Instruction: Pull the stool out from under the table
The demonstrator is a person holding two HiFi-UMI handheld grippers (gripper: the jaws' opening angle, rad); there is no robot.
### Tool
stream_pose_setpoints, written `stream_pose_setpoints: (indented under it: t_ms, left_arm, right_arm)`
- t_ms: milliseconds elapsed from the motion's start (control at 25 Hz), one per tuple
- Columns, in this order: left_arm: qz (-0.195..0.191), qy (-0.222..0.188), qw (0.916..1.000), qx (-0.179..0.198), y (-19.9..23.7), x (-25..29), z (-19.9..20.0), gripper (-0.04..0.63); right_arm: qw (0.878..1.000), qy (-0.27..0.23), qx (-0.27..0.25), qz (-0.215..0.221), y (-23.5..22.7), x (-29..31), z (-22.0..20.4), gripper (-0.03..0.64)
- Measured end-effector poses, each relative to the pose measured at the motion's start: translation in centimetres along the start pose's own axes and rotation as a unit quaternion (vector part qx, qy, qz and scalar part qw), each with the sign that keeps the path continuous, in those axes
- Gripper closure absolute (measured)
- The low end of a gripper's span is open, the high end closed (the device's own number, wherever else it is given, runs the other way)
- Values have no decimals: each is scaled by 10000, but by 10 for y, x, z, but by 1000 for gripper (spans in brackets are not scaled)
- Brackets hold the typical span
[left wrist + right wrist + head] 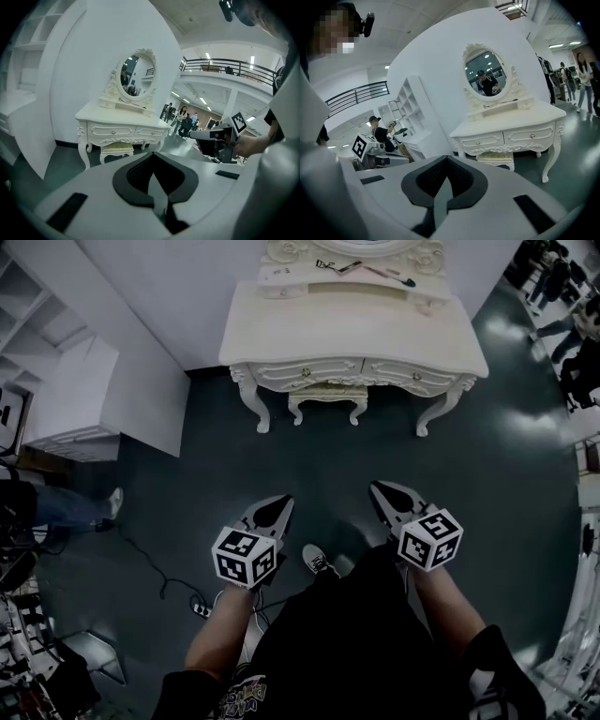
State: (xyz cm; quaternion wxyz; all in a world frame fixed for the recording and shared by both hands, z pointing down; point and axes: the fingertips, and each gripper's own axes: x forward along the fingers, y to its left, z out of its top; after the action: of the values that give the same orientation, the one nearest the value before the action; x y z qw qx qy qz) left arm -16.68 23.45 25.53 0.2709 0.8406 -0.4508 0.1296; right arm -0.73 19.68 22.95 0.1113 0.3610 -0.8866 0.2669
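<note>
A cream stool [327,396] with a padded seat is tucked under the ornate white dressing table [347,329] at the far side of the dark floor. Both grippers hover well short of it, side by side, above my shoe. My left gripper [279,506] is shut with nothing in it, and so is my right gripper [382,491]. In the left gripper view the closed left gripper [154,164] points at the stool [117,149] below the table [119,116]. In the right gripper view the right gripper [446,165] aims left of the stool [497,157].
A white shelf unit [75,395] stands at the left against the wall. A cable and power strip [183,594] lie on the floor at the near left. A person's leg [70,507] shows at the left edge. An oval mirror [134,75] tops the table.
</note>
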Motion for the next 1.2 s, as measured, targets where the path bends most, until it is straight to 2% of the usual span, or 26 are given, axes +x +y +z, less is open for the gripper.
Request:
stream_pose_setpoints:
  t_ms: [320, 560, 840, 1200]
  left_arm:
    - [33, 41, 10000, -12, 15, 4, 0, 589]
    - [163, 189, 9997, -14, 28, 30, 3, 589]
    - [485, 66, 9988, 73, 59, 94, 13, 588]
    - [1024, -36, 9942, 331, 129, 205, 12, 588]
  right_arm:
    - [9999, -7, -31, -110, -3, 8, 4, 589]
    - [9999, 64, -48, -131, -33, 21, 9, 589]
    - [9979, 337, -478, -272, -106, 63, 10, 589]
    - [9950, 502, -642, -571, -220, 139, -6, 589]
